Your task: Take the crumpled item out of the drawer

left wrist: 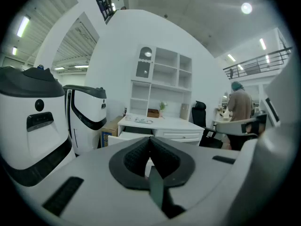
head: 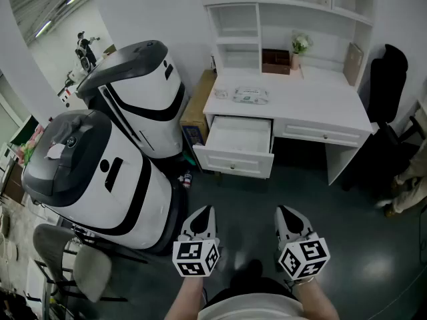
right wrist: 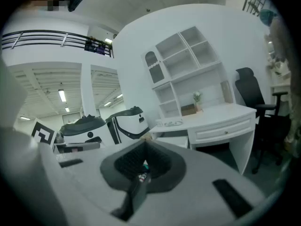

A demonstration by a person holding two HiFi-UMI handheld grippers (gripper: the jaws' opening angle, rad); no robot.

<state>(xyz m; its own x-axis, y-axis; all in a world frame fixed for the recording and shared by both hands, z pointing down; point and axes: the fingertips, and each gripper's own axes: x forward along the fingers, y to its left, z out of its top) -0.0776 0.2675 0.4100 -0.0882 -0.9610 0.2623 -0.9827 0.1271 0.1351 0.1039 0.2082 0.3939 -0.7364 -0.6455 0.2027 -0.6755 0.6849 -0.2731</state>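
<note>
While the white drawer (head: 233,160) stands pulled out well ahead, we are at the approach.
Left tongs (head: 203,213) and right tongs (head: 287,213), both closed on nothing, must near it and part; we cannot see the crumpled item inside.

smooth white-painted drawer (head: 233,161); glossy dark floor (head: 360,245); matt cardboard box (head: 198,107)

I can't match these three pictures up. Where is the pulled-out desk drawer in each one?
Head view: the open drawer is just above centre, under the left half of the desk.
Left gripper view: the drawer is small, just left of centre.
Right gripper view: the drawer is slightly right of centre, below the desktop.
Shared landmark: the small plant on the desk.
</note>
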